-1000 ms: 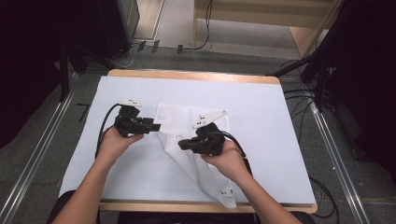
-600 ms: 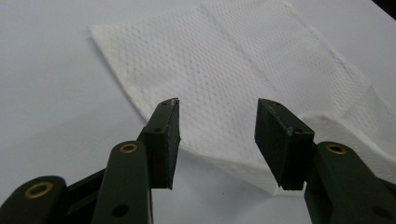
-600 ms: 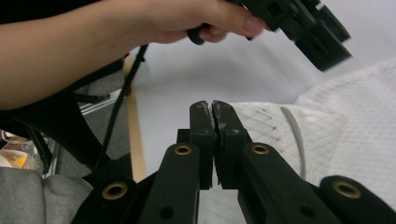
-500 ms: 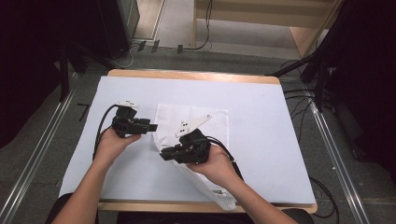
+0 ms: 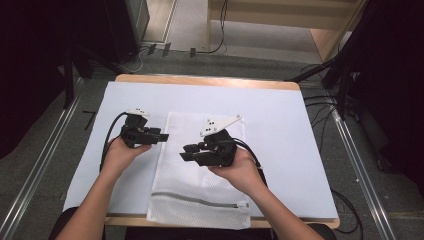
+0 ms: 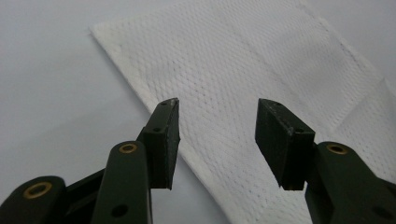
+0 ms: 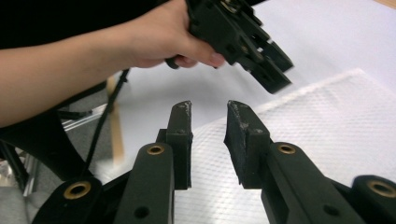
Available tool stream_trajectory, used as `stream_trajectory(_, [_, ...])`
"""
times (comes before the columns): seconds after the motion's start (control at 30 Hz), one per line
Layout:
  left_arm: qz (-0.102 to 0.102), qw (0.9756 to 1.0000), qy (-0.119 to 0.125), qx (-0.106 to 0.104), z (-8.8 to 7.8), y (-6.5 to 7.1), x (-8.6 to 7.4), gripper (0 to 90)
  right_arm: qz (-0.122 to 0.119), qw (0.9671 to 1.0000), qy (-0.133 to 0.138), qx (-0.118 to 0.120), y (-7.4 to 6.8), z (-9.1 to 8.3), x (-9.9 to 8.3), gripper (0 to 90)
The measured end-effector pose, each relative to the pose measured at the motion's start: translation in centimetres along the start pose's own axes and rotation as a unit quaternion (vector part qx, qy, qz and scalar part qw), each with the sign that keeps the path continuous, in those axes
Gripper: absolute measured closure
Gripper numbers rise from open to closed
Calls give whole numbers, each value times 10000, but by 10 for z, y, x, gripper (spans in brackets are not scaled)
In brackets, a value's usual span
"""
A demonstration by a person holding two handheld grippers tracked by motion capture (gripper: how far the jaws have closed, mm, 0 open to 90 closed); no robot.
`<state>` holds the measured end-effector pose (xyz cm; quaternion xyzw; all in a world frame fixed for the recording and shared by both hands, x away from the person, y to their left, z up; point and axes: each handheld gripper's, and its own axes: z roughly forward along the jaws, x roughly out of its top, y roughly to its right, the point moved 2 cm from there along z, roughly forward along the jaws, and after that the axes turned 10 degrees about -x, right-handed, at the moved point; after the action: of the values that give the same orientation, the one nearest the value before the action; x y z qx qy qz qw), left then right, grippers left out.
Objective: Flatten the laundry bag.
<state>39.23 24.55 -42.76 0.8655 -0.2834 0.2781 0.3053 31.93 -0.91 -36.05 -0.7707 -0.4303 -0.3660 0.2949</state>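
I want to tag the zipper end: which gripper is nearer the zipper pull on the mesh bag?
Right. The right gripper hangs above the mesh bag, up-table of the zipper pull. The left gripper sits by the bag's far-left edge, farther off.

Mesh bag (image 5: 200, 195) partly under right forearm (image 5: 270, 210)

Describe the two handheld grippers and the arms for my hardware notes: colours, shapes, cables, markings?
Both the left gripper and right gripper are black, each with two flat-padded jaws, brass-coloured pivot rivets, a pale three-cornered top plate with small dark dots, and a trailing black cable. The person's forearms are bare, with no sleeves or gloves.
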Motion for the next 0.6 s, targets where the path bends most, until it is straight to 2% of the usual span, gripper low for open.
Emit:
stream_trajectory(0.23, [-56, 10000, -76, 26, 1, -6, -1, 495, 75, 9996, -95, -265, 17, 3, -10, 711])
stream_trajectory(0.37, [-75, 9998, -139, 81, 3, -10, -2, 483, 162, 9986, -133, -490, 35, 2, -21, 695])
stream_trajectory(0.47, [-120, 9995, -234, 169, 5, -15, -3, 475, 247, 9970, -170, -717, 51, 1, -30, 683])
stream_trajectory(0.6, [-237, 9992, -274, 182, 8, -21, -4, 469, 464, 9932, -262, -1036, 74, -2, -46, 672])
